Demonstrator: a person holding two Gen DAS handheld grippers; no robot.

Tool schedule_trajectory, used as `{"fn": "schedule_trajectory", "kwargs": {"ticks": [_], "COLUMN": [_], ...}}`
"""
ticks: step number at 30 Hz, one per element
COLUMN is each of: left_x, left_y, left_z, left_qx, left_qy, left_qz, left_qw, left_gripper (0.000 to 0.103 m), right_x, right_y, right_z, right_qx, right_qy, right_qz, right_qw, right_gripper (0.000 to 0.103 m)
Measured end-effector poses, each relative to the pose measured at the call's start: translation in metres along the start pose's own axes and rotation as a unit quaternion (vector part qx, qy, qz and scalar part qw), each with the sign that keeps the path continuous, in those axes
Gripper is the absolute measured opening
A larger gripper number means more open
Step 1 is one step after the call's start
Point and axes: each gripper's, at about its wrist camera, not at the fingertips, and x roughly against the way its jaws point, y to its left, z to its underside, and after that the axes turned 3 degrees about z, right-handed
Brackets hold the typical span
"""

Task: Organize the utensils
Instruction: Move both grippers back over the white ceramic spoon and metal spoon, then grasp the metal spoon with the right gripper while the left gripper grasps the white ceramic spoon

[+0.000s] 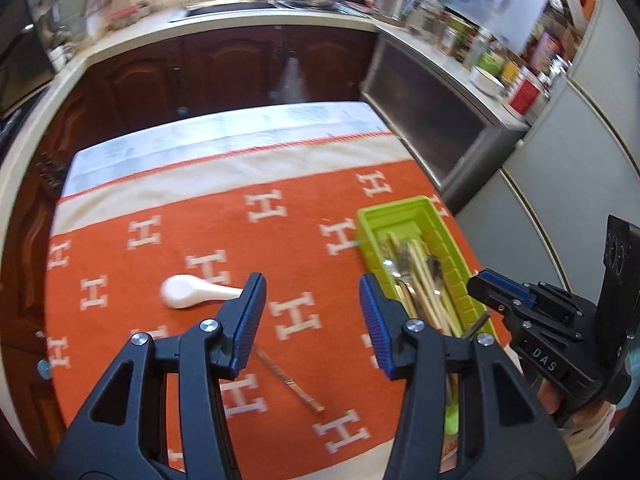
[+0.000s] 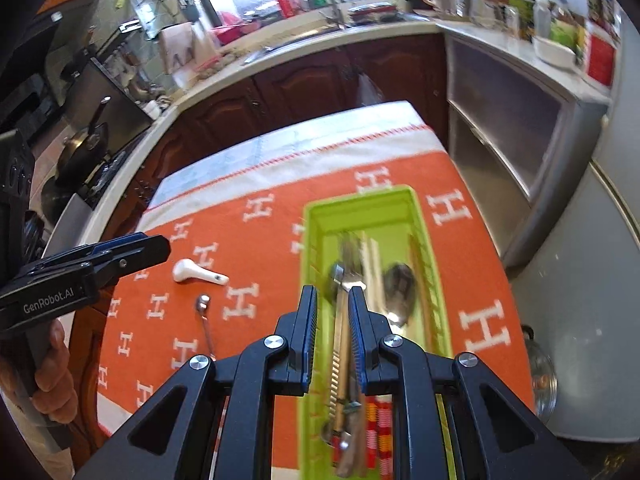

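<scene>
The left hand-held gripper (image 1: 312, 316) hangs released and empty above the bench, between the white spoon (image 1: 196, 291) and the green tray (image 1: 404, 216). The right hand-held gripper (image 2: 333, 312) sits nearly clenched over the tray's cutlery, apparently empty. Next, I'd guess, comes the white spoon or the small metal spoon (image 2: 205, 320).

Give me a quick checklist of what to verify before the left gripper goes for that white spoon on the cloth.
1. Left gripper open and empty: ok.
2. White spoon lying free on the cloth: ok.
3. Small metal spoon apart from the white one: ok.
4. Green tray has bare room at its far end: ok.
5. Right gripper empty: cannot tell; utensils show between its narrow jaws.
</scene>
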Motion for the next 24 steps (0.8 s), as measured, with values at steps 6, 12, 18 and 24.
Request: {"fn": "schedule_trajectory", "kwargs": {"ticks": [6,12,18,24], "left_x": [0.033,0.044,0.035,0.025], "left_y": [0.047,0.088,0.129,0.163], "left_z": [0.004,0.026,0.059,0.089], "left_qx": [0.033,0.076,0.134,0.187], "left_qy": [-0.017,-0.015,-0.010,-0.007], "left_qz": [-0.035,-0.035,-0.013,0.006], "left_qw": [0.9987,0.9964,0.9909,0.9823], "left_gripper": [0.045,0.045,0.045,0.045], "right_x": [-0.008,-0.038,-0.091,-0.146], "right_y": [0.049,0.101,0.140,0.162], "right_z": [-0.017,-0.017,0.000,0.021], "right_qx": [0.052,0.100,0.137,0.145], "right_qy": [0.008,0.044,0.105,0.170], "right_qz": [-0.024,-0.050,-0.100,-0.128], "right_qw": [0.998,0.993,0.980,0.966], "right_gripper": [0.025,0.025,0.025,0.025]}}
